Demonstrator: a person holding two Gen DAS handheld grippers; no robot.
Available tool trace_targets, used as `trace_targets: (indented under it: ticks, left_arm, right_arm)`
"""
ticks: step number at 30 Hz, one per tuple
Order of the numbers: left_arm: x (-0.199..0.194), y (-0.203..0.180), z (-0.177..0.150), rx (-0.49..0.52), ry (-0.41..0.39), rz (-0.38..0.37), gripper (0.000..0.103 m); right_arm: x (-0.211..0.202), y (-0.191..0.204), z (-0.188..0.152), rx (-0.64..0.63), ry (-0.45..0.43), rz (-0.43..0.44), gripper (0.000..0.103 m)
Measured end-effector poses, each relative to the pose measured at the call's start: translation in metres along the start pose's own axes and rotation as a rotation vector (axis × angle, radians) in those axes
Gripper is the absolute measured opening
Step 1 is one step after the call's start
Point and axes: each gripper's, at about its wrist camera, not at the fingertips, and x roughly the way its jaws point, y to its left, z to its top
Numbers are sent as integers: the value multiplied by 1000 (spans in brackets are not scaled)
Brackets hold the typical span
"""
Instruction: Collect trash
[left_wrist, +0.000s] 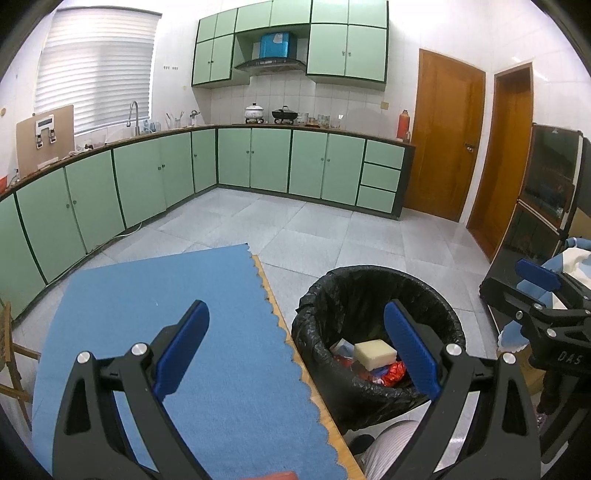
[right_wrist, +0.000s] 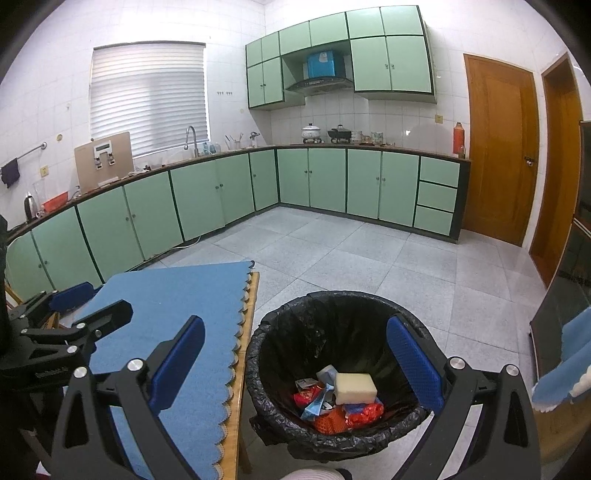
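A kitchen with a pale grey tiled floor (right_wrist: 351, 254) surrounds the scene; mint-green base cabinets (right_wrist: 325, 181) run along two walls under a dark worktop, matching wall cabinets (right_wrist: 388, 62) hang above, a slatted white blind (right_wrist: 147, 96) covers the window, and two brown wooden doors (right_wrist: 498, 147) stand at the right. In the foreground is a wooden table (right_wrist: 243, 369) covered by a blue felt mat with a scalloped edge (left_wrist: 177, 314); the mat is bare.

Just beside the table's edge stands one round bin lined with a black plastic bag (right_wrist: 332, 332). The collected trash lies at its bottom: one cream rectangular sponge block (right_wrist: 354, 387) resting on top of several crumpled red and blue wrappers (right_wrist: 332, 410), too jumbled to count.

The left gripper (left_wrist: 295, 343) hangs with its two blue-padded fingers spread wide, one over the mat and one over the bin, holding nothing. The right gripper (right_wrist: 295, 358) is likewise spread wide and empty, straddling the table edge and the bin's rim.
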Motion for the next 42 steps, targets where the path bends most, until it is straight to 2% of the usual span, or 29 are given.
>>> trace_targets:
  ticks: [42]
  left_arm:
    - [-14,3,1,-8,-26,12,93]
  right_arm:
    - [-5,8,2,-15,-21,16,97]
